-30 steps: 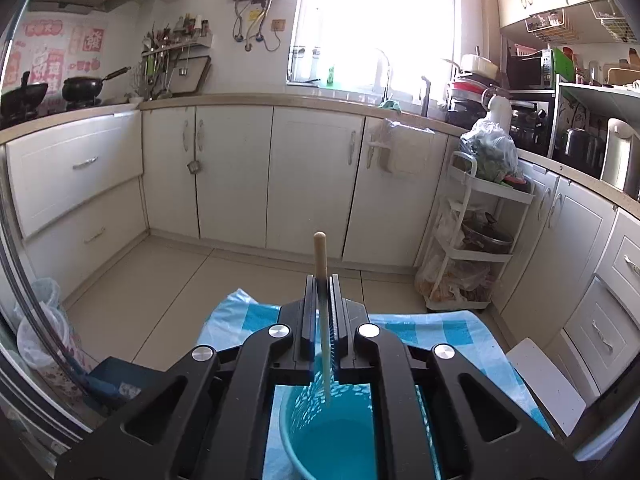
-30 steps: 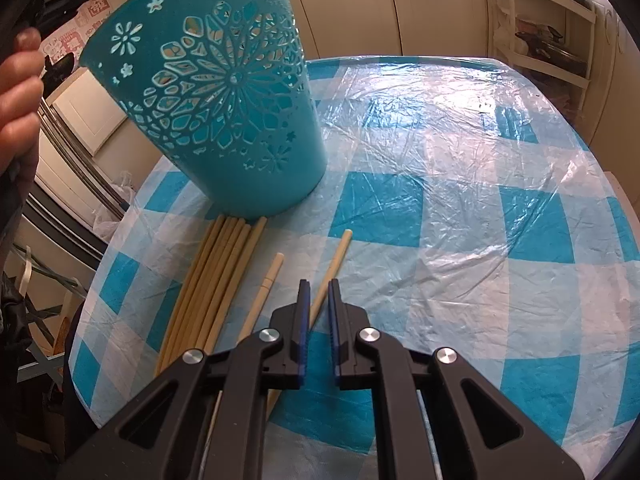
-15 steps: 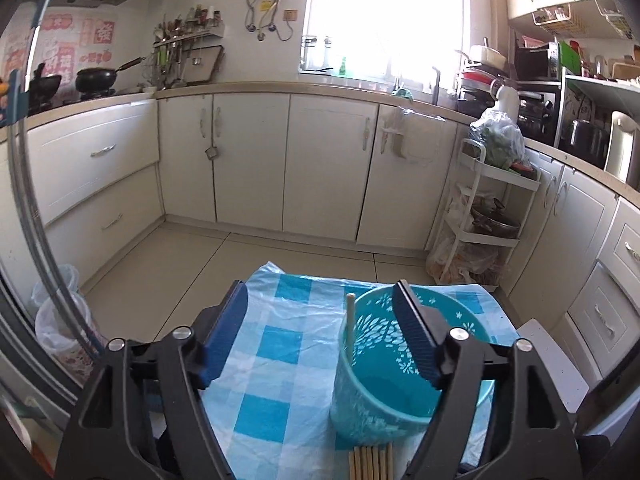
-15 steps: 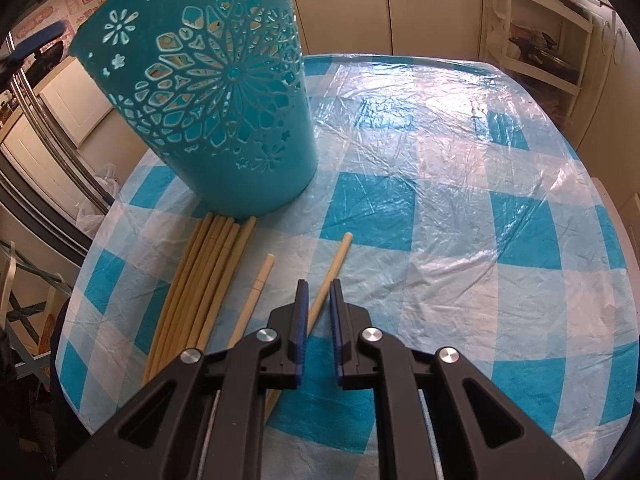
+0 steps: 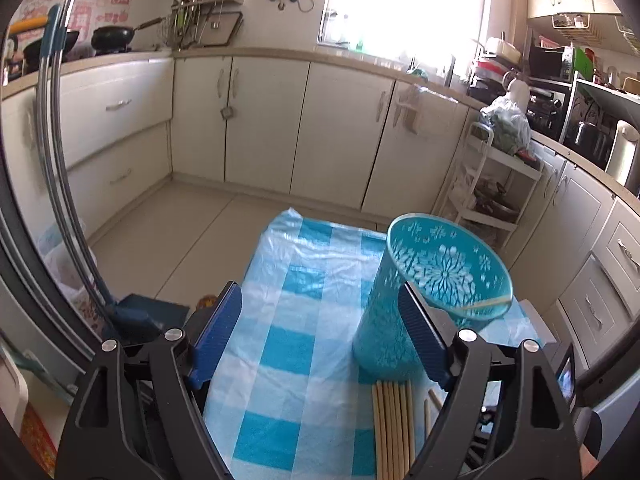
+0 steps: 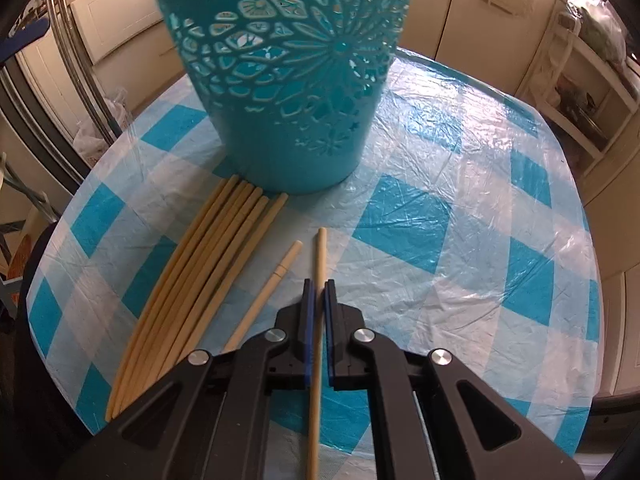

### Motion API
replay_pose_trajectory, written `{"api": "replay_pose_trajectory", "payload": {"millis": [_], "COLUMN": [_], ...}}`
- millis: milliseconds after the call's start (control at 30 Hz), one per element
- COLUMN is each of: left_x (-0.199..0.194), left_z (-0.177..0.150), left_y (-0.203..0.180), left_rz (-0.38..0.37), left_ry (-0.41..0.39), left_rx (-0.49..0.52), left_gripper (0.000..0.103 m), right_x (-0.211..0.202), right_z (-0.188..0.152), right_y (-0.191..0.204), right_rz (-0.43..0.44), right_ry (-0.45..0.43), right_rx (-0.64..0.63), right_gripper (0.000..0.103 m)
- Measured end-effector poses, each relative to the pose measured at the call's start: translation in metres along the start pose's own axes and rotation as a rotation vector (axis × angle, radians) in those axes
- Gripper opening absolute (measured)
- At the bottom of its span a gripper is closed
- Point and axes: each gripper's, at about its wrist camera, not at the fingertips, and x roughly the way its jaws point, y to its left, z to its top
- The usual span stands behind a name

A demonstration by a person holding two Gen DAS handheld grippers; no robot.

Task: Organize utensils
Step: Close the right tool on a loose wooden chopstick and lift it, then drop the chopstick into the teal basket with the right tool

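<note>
Just in front of the teal holder, 1 thin, stiff, light chopstick is straddled mid-shaft by the nearly clenched right tongs, while the left tongs are held released.

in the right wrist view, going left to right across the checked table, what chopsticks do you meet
bundle of pale wooden chopsticks → single short cream chopstick → single long wooden chopstick between the fingers of the right gripper

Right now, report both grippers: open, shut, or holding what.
Left gripper: open, holding nothing, beside the teal holder.
Right gripper: shut on a single chopstick on the tablecloth.
</note>
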Motion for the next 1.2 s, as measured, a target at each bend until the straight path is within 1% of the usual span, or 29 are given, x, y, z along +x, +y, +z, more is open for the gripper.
{"api": "replay_pose_trajectory", "payload": {"millis": [67,167,233,367,467,533,633,667,733,800,867,933,1000,1033,1100,1200], "left_x": [0.0,0.001,0.005,0.009,0.006,0.002,-0.002,-0.005,-0.012,-0.017,-0.022,-0.026,-0.028,-0.028,-0.028,-0.025], "left_z": [-0.01,-0.021,-0.028,-0.036,-0.038,-0.039,-0.037,-0.036,-0.035,-0.034,-0.033,-0.034,-0.035,-0.035,-0.036,-0.038], "left_y": [0.006,0.014,0.02,0.027,0.027,0.024,0.019,0.018,0.015,0.012,0.009,0.008,0.01,0.011,0.014,0.018], "left_rz": [0.002,0.01,0.019,0.025,0.023,0.02,0.013,0.009,0.006,0.005,0.003,-0.002,-0.002,-0.002,0.0,0.004], "left_ry": [0.028,0.06,0.092,0.133,0.137,0.136,0.135,0.13,0.115,0.102,0.092,0.089,0.09,0.091,0.097,0.108], "left_rx": [-0.008,-0.026,-0.036,-0.065,-0.074,-0.067,-0.06,-0.06,-0.059,-0.055,-0.051,-0.048,-0.05,-0.052,-0.057,-0.069], "left_gripper": [0.078,0.08,0.08,0.08,0.08,0.08,0.08,0.08,0.08,0.081,0.082,0.083,0.083,0.083,0.083,0.083], "right_x": [-0.008,-0.028,-0.049,-0.098,-0.138,-0.162,-0.191,-0.198,-0.204,-0.196,-0.185,-0.164,-0.146,-0.139,-0.129,-0.123], "right_z": [-0.005,-0.016,-0.021,-0.016,0.002,0.021,0.053,0.065,0.087,0.109,0.123,0.134,0.139,0.142,0.135,0.124], "right_y": [-0.007,-0.022,-0.032,-0.046,-0.047,-0.044,-0.043,-0.043,-0.04,-0.036,-0.04,-0.041,-0.041,-0.043,-0.046,-0.046], "right_rz": [0.04,0.142,0.221,0.366,0.449,0.488,0.503,0.495,0.449,0.381,0.339,0.285,0.245,0.24,0.233,0.227], "right_ry": [-0.025,-0.09,-0.156,-0.327,-0.472,-0.564,-0.713,-0.764,-0.85,-0.905,-0.918,-0.902,-0.866,-0.842,-0.792,-0.762], "right_rx": [0.066,0.182,0.237,0.298,0.307,0.303,0.305,0.312,0.314,0.318,0.336,0.356,0.364,0.366,0.367,0.339], "right_gripper": [0.005,0.005,0.005,0.005,0.005,0.005,0.005,0.005,0.005,0.005,0.005,0.005,0.005,0.005,0.006,0.008]}}
